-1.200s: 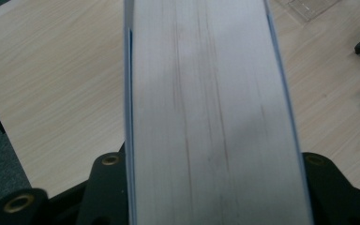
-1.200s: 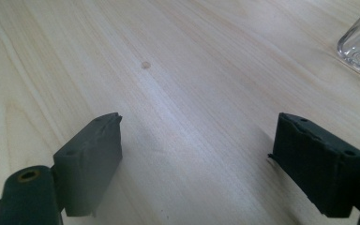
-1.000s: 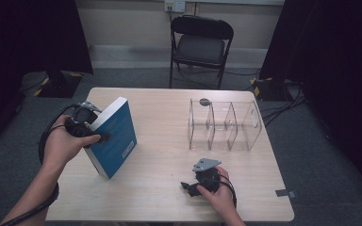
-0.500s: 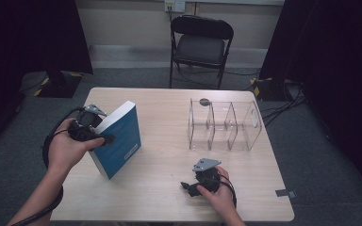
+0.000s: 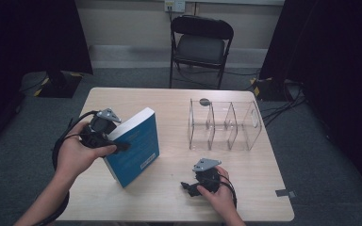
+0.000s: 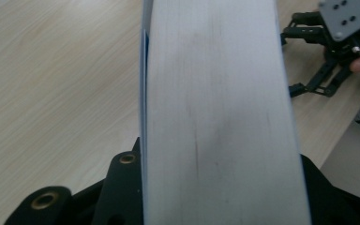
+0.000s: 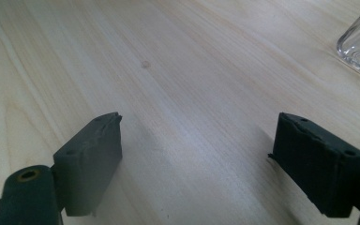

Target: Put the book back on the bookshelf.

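Item: blue book point(image 5: 134, 146), standing tilted on its lower edge on the left half of the wooden table point(image 5: 264, 197), page block toward you; your left gripper point(image 5: 115, 143) has just closed its jaws on it and clamps it across its thickness. Item: your right gripper point(image 5: 188, 187), resting on the table near the front edge, jaws spread with nothing between them. Item: clear divided organiser point(image 5: 224, 125), well apart at right

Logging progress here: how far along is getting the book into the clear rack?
Done: the left tongs are clamped on the blue book, tipped up on its edge. In hand: carrying it. Left: slotting it into the clear divider rack, whose compartments are vacant. The right tongs rest open on the table.
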